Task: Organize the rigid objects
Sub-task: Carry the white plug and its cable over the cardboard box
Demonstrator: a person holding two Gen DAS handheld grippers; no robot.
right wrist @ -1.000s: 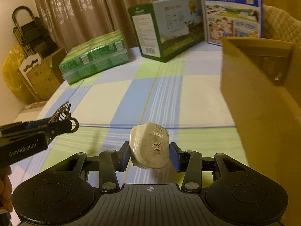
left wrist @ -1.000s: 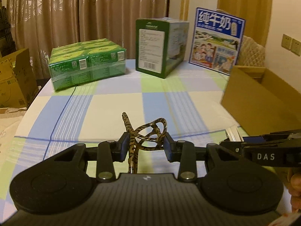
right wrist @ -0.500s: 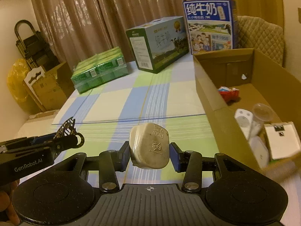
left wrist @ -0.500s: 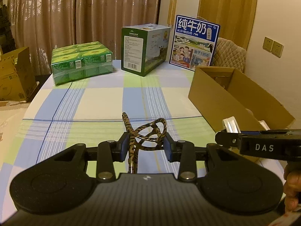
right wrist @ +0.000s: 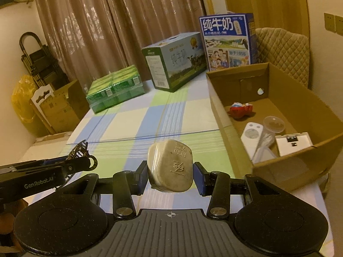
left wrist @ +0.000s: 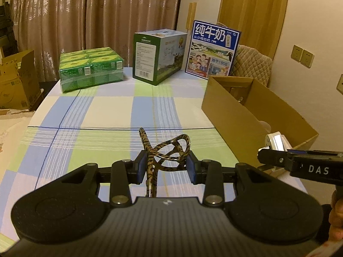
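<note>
My left gripper [left wrist: 166, 167] is shut on tortoiseshell glasses [left wrist: 165, 150] and holds them above the checked tablecloth [left wrist: 120, 115]. My right gripper [right wrist: 170, 176] is shut on a beige fused plug [right wrist: 170, 168], also held above the cloth. An open cardboard box [right wrist: 216, 105] stands to the right of both grippers; it shows in the left wrist view too [left wrist: 235, 111]. Inside it lie a red toy [right wrist: 241, 110], a white remote [right wrist: 250, 137], a clear cup [right wrist: 273, 125] and a white adapter [right wrist: 293, 142]. The right gripper also appears in the left wrist view [left wrist: 276, 147].
At the table's far end stand a green shrink-wrapped pack [left wrist: 91, 70], a green milk carton box [left wrist: 158, 55] and a blue milk box [left wrist: 212, 49]. A padded chair [right wrist: 283, 51] is behind the cardboard box. More cartons [left wrist: 15, 81] sit on the floor at left.
Both grippers have risen and pulled back from the table with their objects still held. The inside of the cardboard box has come into the right wrist view.
</note>
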